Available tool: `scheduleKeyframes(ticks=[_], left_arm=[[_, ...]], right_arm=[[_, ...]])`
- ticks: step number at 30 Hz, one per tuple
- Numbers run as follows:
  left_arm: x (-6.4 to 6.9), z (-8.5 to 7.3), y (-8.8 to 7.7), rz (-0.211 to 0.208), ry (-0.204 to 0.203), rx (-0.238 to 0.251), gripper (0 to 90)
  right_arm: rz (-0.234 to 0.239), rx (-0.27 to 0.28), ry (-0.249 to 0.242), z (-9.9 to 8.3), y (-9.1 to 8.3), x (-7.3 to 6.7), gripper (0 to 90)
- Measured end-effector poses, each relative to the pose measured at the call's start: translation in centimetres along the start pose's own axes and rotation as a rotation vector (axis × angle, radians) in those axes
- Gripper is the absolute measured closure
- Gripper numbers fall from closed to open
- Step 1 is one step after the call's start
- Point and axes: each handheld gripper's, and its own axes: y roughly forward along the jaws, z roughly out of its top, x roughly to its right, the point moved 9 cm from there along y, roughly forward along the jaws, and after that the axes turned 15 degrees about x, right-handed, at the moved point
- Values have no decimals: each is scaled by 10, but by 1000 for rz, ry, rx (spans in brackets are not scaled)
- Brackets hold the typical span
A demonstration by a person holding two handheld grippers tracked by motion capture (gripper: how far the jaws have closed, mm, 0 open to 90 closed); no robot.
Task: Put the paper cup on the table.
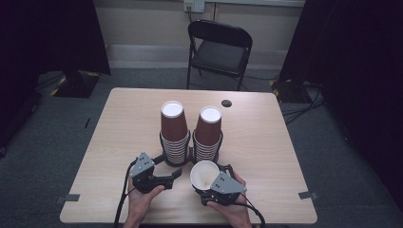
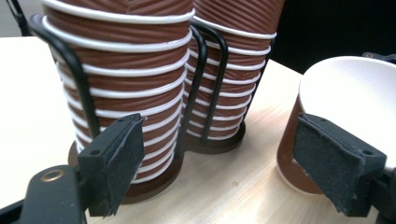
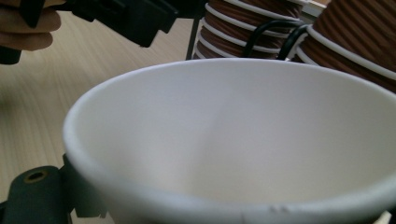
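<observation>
On the table (image 1: 266,142), two stacks of cups (image 1: 190,137) stand in their black holder (image 2: 205,84). One loose cup (image 1: 204,175) is off them, seemingly gripped by the right gripper (image 1: 211,189) near the front edge. The left gripper (image 1: 166,179) gapes wide, empty; placing remains.

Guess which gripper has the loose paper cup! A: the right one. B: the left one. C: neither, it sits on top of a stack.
A: the cup sits in the right gripper, mouth up, while the left gripper stands open with nothing between its pads.
</observation>
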Motion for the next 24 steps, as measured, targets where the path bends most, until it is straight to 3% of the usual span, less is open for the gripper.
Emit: scheduleKeyframes(ticks=[1,5,9,22,24], left_arm=[[0,0,0,0,0,0,160],[-8,-4,-5,72,18,12,155],[-12,-10,-8,68,31,7,155],[-22,-27,-15,158,104,31,156],[-23,-29,-16,172,96,30,157]], right_arm=[[-3,3,5,0,-1,2,114],[-23,8,40,-1,-7,10,114],[-51,6,59,-3,-11,19,114],[-134,23,161,-5,-23,55,115],[-147,27,177,-5,-24,62,115]])
